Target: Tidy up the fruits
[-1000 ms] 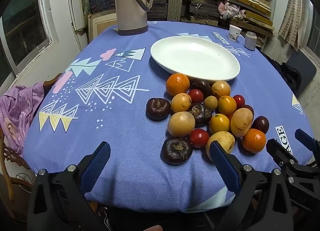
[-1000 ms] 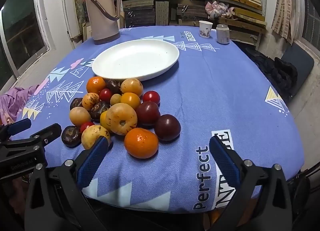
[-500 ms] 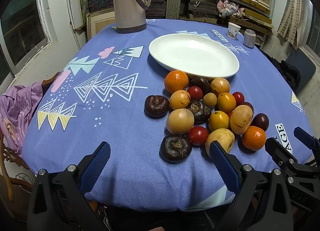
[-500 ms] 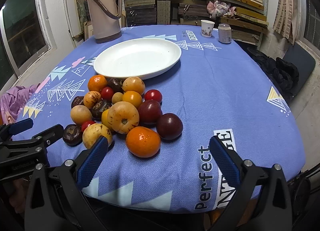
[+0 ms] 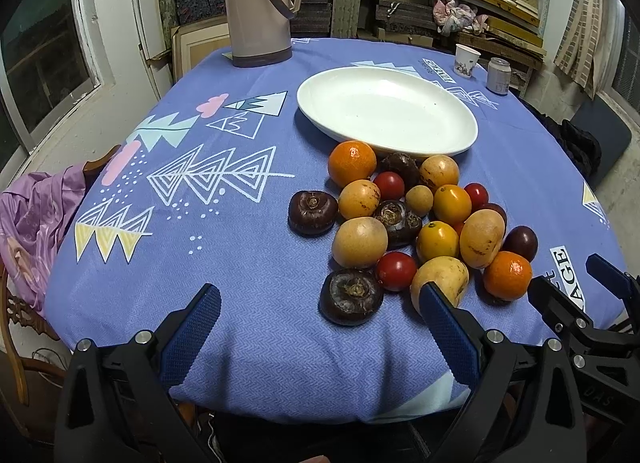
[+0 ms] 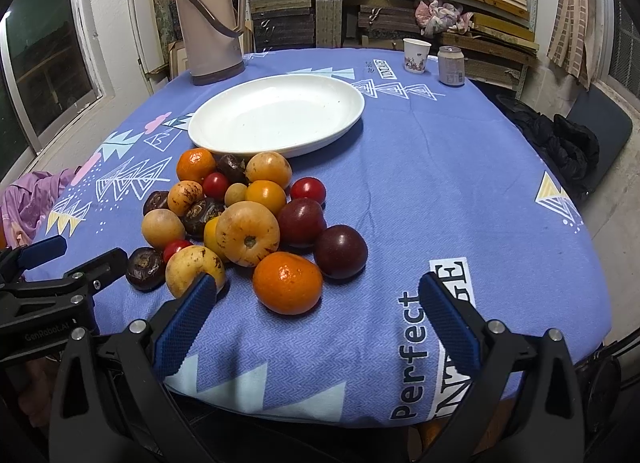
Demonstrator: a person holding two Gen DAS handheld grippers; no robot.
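Observation:
A heap of fruit (image 5: 416, 219) (image 6: 244, 219) lies on the blue cloth in front of an empty white oval plate (image 5: 384, 107) (image 6: 280, 115). It holds oranges, yellow-brown round fruits, small red tomatoes, dark plums and dark brown water chestnuts. My left gripper (image 5: 320, 315) is open at the near table edge, just short of a water chestnut (image 5: 351, 295). My right gripper (image 6: 316, 307) is open too, with the nearest orange (image 6: 287, 282) just beyond its fingertips. Each gripper shows at the side of the other's view.
A tall beige thermos (image 5: 259, 3) (image 6: 211, 15) stands at the far left of the table (image 6: 460, 167). A paper cup (image 6: 416, 55) and a small can (image 6: 451, 65) stand at the far right. Purple cloth (image 5: 32, 219) drapes a chair on the left; a dark jacket (image 6: 560, 143) lies right.
Both grippers have risen and edged slightly forward toward the fruit; both stay open. The fruit and plate have not moved.

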